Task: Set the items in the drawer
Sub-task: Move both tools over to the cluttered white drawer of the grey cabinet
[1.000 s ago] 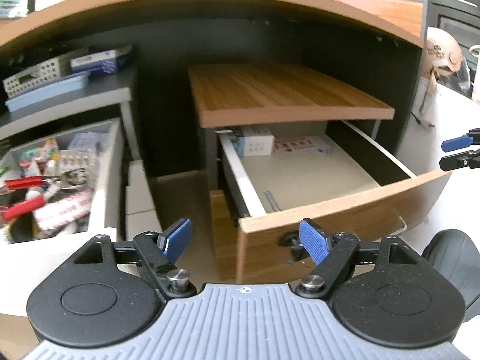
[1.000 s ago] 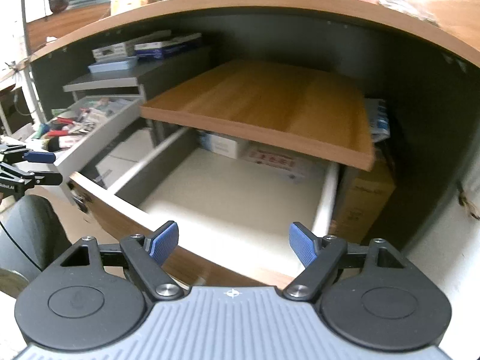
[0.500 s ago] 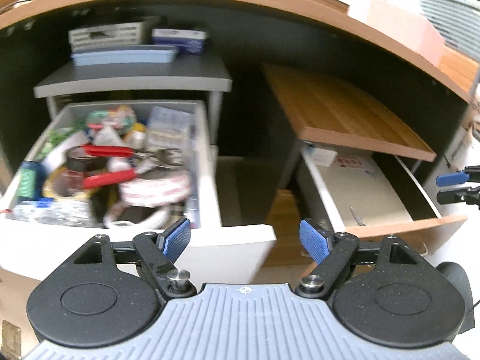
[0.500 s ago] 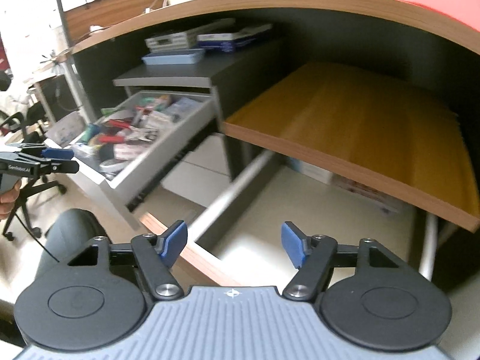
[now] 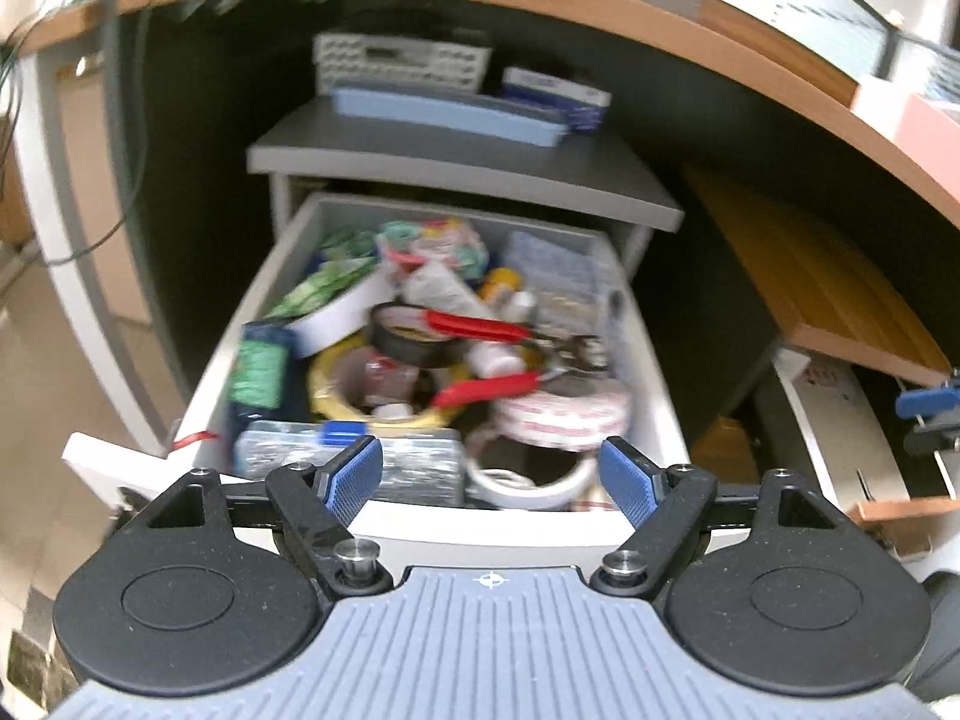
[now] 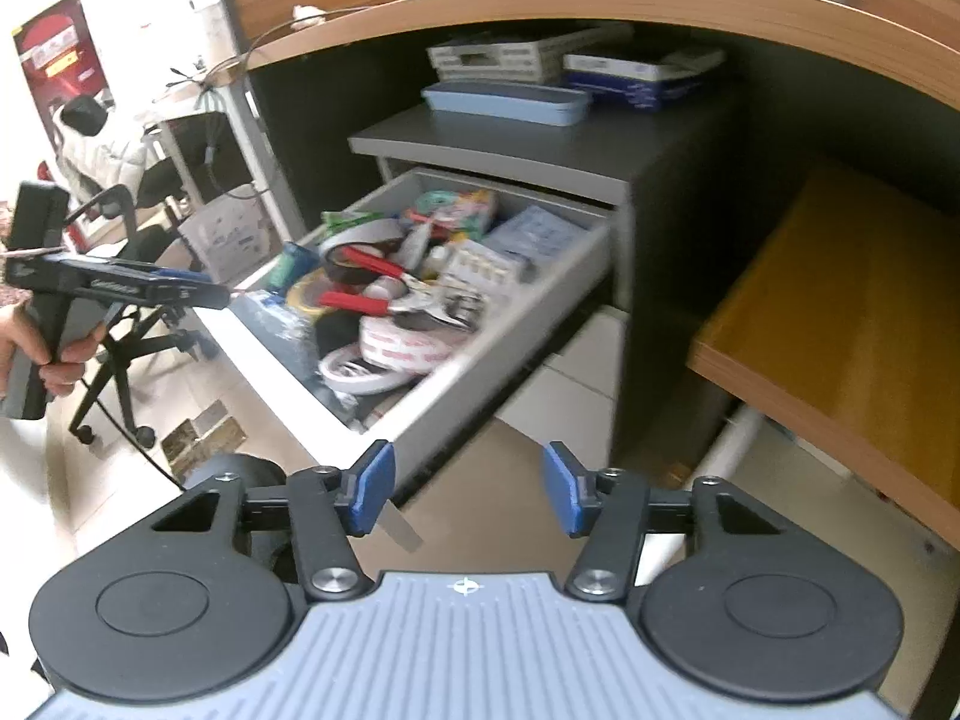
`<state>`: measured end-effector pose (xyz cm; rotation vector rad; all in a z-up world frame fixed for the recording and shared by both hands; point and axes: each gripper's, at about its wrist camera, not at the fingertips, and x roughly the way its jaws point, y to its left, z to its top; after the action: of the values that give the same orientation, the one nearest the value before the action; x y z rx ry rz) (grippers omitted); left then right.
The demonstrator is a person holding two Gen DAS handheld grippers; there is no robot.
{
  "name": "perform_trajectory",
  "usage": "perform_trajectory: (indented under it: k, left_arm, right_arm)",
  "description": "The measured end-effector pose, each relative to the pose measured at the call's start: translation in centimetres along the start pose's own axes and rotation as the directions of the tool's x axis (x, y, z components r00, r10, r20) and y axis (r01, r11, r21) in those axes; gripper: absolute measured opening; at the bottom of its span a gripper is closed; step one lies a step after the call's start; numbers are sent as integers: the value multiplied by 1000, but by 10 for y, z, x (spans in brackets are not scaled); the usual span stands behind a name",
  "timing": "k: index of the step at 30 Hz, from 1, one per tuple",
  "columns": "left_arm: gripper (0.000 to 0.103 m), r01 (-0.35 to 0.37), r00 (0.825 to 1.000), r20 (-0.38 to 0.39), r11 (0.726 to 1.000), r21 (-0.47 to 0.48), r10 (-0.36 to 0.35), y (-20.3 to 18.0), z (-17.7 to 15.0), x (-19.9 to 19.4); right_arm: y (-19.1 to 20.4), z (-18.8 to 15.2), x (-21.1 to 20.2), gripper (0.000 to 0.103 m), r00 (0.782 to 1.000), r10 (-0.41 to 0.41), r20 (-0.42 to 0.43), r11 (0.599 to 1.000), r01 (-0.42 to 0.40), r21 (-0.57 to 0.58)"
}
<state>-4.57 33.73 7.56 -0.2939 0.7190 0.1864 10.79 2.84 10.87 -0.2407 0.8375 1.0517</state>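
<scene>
both views have swung to the cluttered grey drawer [image 5: 651, 372], left gripper [image 5: 491, 474] and right gripper [image 6: 467, 495] released, empty.

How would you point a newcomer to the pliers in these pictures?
Find the grey cabinet under the desk; its open drawer is crammed with tape rolls. The pliers lie on top near the middle, the only thing with two long red handles.

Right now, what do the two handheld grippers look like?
Both match: the left gripper and right gripper have black linkage arms on round black discs, blue ribbed finger pads, silver pivot bolts and a ribbed grey body with a small crosshair mark. Side-on in the right view, the left gripper has a black pistol handle, white lettering and a trailing black cable.
</scene>
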Motion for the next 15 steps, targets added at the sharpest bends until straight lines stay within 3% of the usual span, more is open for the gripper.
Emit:
perform_trajectory:
  k: [5, 15]
  left_arm:
    - [81, -15, 998, -57, 997, -71, 11, 39, 15, 13]
    - [81, -43, 976, -215, 995, -94, 21, 77, 44, 61]
  right_arm:
    - [27, 25, 28, 57, 999, 52, -14, 999, -52, -6]
    - [72, 56, 105, 46, 988, 137, -69, 991, -137, 11]
